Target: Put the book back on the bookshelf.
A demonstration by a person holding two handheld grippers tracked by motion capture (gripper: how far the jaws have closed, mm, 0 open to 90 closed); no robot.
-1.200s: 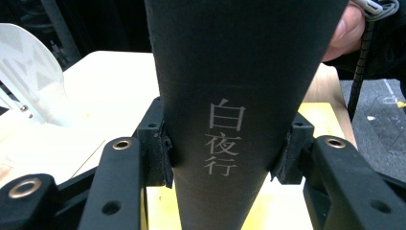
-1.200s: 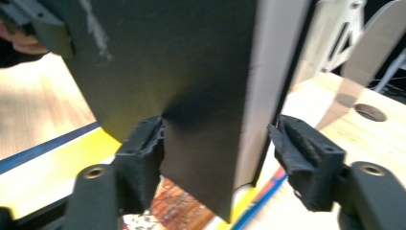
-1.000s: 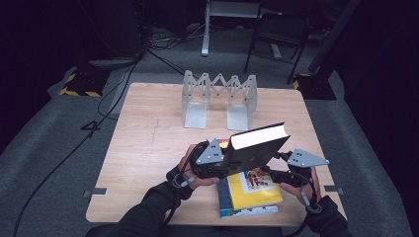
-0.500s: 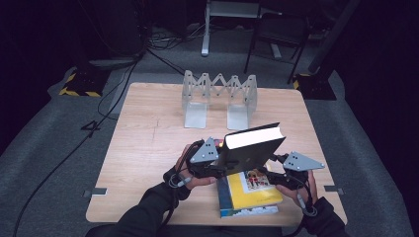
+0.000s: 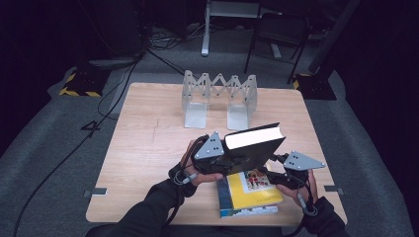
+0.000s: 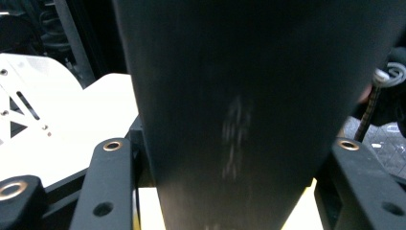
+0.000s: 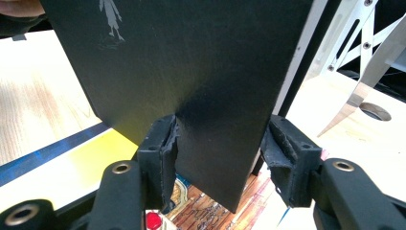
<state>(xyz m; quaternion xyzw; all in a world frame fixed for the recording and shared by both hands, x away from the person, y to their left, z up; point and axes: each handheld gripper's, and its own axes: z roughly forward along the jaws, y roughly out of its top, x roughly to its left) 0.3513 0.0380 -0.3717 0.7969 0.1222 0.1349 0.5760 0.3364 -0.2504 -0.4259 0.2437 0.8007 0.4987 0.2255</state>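
High view: both grippers are holding a black book [image 5: 252, 148] tilted above the table [image 5: 148, 148], the left gripper [image 5: 217, 160] at its left end and the right gripper [image 5: 276, 165] at its right, probably so it can be carried to the rack [image 5: 220, 98] behind. A yellow book [image 5: 249, 192] is lying flat beneath it.

Left gripper view: the jaws, having just been opening, are flanking the black book [image 6: 239, 96]; whether the pads are pressing cannot be told. Its faint spine lettering is unreadable.

Right gripper view: the pads [image 7: 167, 148] are clamping the black book's [image 7: 191, 72] lower edge. A small pale figure is printed on the cover, without legible words.
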